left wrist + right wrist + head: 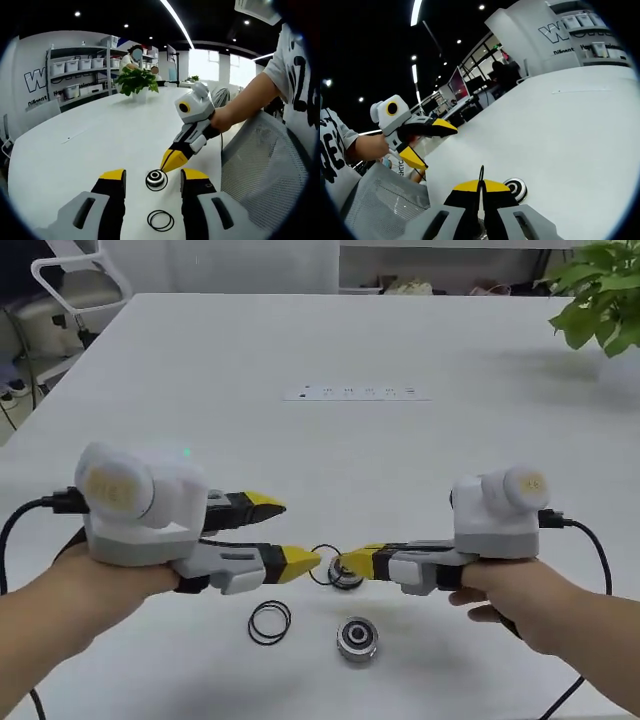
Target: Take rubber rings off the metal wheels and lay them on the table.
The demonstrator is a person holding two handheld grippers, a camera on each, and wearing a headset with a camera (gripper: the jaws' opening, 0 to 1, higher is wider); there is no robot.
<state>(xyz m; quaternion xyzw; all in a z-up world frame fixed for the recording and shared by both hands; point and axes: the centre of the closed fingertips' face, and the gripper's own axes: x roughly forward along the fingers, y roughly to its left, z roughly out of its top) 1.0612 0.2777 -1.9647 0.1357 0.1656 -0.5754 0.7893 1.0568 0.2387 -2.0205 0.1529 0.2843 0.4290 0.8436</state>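
Your left gripper (290, 533) is wide open. The rubber ring (481, 174) looks partly off the metal wheel (346, 577), close to the desk's near edge, and your right gripper (352, 562) is pinching it tight. Hold the wheel still, then pull the ring off slowly.

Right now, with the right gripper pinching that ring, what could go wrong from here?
1. The right gripper is shut on a rubber ring, but the left gripper stands open and nothing clamps the wheel; it may drag or lift along with the ring.
2. The thin ring could slip from the pinch and snap away.
3. The loose rings and the second wheel lie close by and could be knocked.
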